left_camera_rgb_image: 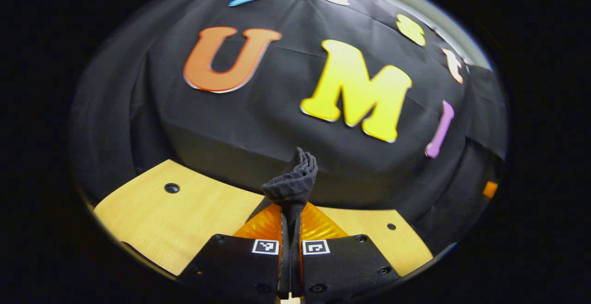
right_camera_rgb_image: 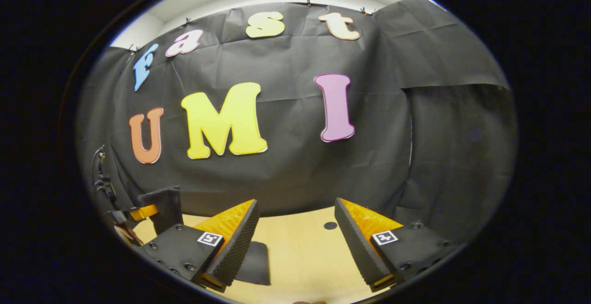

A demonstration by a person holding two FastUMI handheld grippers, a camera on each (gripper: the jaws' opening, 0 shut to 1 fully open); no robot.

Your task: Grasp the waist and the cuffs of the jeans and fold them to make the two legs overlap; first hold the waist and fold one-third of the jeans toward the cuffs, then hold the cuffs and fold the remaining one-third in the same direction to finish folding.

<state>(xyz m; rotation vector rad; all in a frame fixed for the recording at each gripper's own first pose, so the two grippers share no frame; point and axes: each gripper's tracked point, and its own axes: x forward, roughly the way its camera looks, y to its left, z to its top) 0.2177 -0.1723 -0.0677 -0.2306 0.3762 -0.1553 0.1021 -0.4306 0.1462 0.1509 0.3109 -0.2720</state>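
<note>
Pinching dark jeans (left_camera_rgb_image: 292, 185) at 12 o'clock, left gripper (left_camera_rgb_image: 291, 230) lifts them to fold | right gripper (right_camera_rgb_image: 295, 230) spread wide, holding nothing, over table (right_camera_rgb_image: 300, 258)

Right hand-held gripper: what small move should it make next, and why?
Probably lower the right hand-held gripper toward the dark cloth on the wooden table and close on it. Its jaws stand wide open with nothing between them, while the left hand-held gripper already pinches a bunch of jeans fabric.

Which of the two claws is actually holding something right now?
The left claw: its two fingers are closed together on a bunched fold of dark denim jeans sticking up between them. The right claw stands wide open above the pale wooden table.
</note>
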